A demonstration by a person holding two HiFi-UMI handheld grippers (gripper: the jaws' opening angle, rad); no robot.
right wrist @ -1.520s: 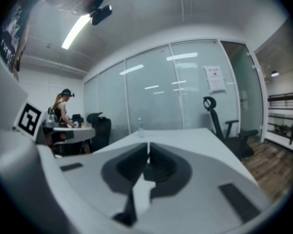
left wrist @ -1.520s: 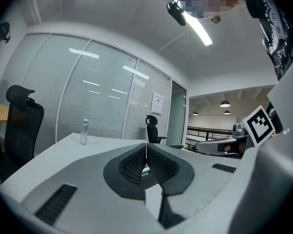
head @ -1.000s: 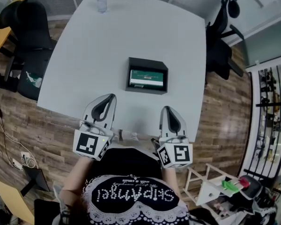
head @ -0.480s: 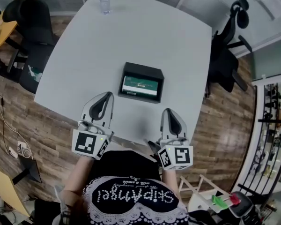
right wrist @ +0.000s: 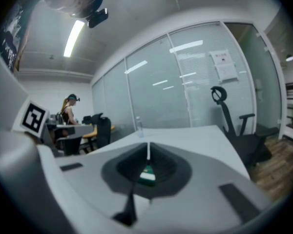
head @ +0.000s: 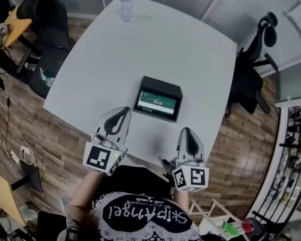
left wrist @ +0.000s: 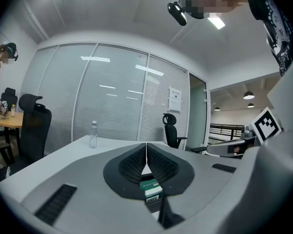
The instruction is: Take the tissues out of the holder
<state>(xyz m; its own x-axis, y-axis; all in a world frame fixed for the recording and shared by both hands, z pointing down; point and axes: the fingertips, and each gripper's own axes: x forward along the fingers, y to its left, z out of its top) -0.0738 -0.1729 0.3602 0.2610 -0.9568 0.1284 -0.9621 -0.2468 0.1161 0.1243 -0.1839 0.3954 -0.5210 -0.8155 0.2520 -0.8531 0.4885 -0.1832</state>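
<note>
A black open-topped holder [head: 173, 89] stands in the middle of the white table [head: 190, 49], with a green pack of tissues [head: 158, 103] lying inside it. My left gripper [head: 124, 110] is shut and empty, with its tips just left of the holder's near corner. My right gripper [head: 187, 130] is also shut and empty, near the table's front edge and a little short of the holder. In the left gripper view the tissue pack [left wrist: 151, 188] shows below the closed jaws of that gripper [left wrist: 146, 147]. In the right gripper view the pack [right wrist: 147, 175] shows beneath the closed jaws of that gripper [right wrist: 148, 150].
A water bottle [head: 125, 6] stands at the table's far edge. Black office chairs stand at the left [head: 47, 24] and at the right [head: 251, 79]. A person [right wrist: 68, 112] is at a yellow table beyond the left chair. A shelf rack [head: 291, 149] is at the right.
Both grippers have come nearer to the holder, still shut. The head view has shifted, so the table and holder sit lower in the frame.
</note>
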